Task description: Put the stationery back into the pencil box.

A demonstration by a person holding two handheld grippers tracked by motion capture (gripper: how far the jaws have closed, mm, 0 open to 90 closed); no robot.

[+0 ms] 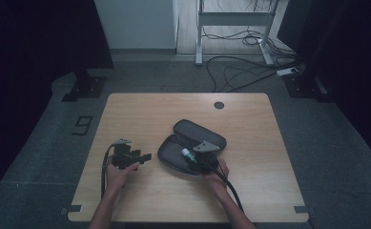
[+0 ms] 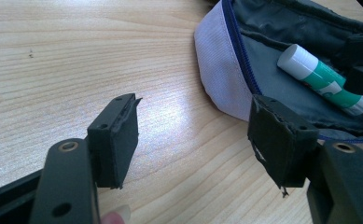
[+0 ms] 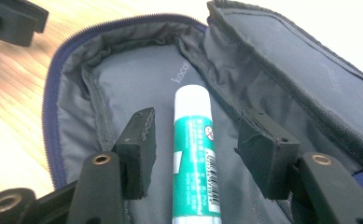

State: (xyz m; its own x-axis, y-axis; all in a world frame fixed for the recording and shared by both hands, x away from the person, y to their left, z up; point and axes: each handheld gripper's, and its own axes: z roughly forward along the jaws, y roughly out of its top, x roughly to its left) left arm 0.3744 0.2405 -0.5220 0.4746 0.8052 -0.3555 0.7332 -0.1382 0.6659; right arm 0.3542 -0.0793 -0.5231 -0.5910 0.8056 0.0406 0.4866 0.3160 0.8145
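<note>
Open pencil case (image 1: pixel 192 149) near the middle of the desk (image 1: pixel 140 109), a little toward the near edge, lid half folded back toward the far right corner. Glue stick (image 3: pixel 192 154) flat on the grey lining of the case's near half, white cap pointing away from the near edge. Right gripper (image 3: pixel 195 149) over that half, jaws apart on either side of the glue stick, pads clear of it, released. Left gripper (image 2: pixel 193 140) toward the desk's left edge, just beside the case's pale outer wall, jaws wide apart over bare wood, nothing between them. Left hand (image 1: pixel 121 172) and right hand (image 1: pixel 216 174) both coming in from the near edge. Possibly a fingertip at the bottom of the left gripper view, too cropped to be sure.
</note>
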